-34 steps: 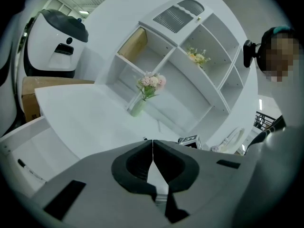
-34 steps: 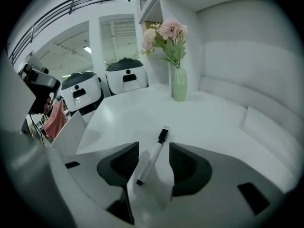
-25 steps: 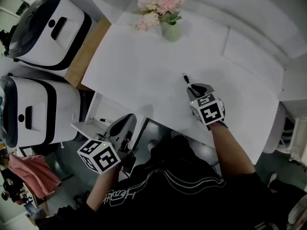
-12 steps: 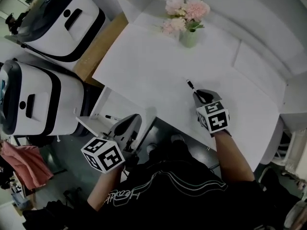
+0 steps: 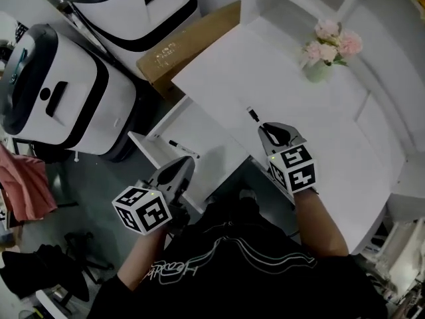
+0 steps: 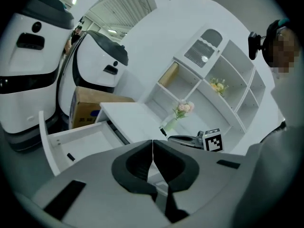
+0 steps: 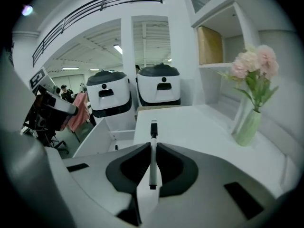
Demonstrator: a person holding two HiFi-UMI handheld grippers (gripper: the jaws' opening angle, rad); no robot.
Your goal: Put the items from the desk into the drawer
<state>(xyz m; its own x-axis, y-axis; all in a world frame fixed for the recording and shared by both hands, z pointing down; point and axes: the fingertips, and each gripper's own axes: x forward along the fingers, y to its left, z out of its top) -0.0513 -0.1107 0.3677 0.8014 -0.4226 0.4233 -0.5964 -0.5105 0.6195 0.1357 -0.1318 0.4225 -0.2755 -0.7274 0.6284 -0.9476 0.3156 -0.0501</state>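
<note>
Holding the pen (image 7: 152, 144) clamped lengthwise in the right tongs (image 5: 269, 131), black-capped end sticking out front, over the front edge of the surface (image 5: 265, 72) just beside the open drawer (image 5: 206, 135). Left tongs (image 6: 152, 146) are fully closed on nothing, low by the drawer. Best to swing the pen over the drawer and lower it near the floor, clear of the other pen (image 5: 182, 148) there, before letting go.

White tabletop (image 5: 292, 111) and white drawer (image 5: 206, 135). White pen (image 5: 253, 115), black cap. Grey right tool (image 5: 267, 130) and grey left tool (image 5: 180, 168), each with black-and-white square markers. Pink flowers (image 5: 332, 42), pale green vase (image 5: 317, 72). Brown box (image 5: 189, 42) far left; white machines (image 5: 66, 105) with black bands. Pinkish-red cloth (image 5: 23, 191).
</note>
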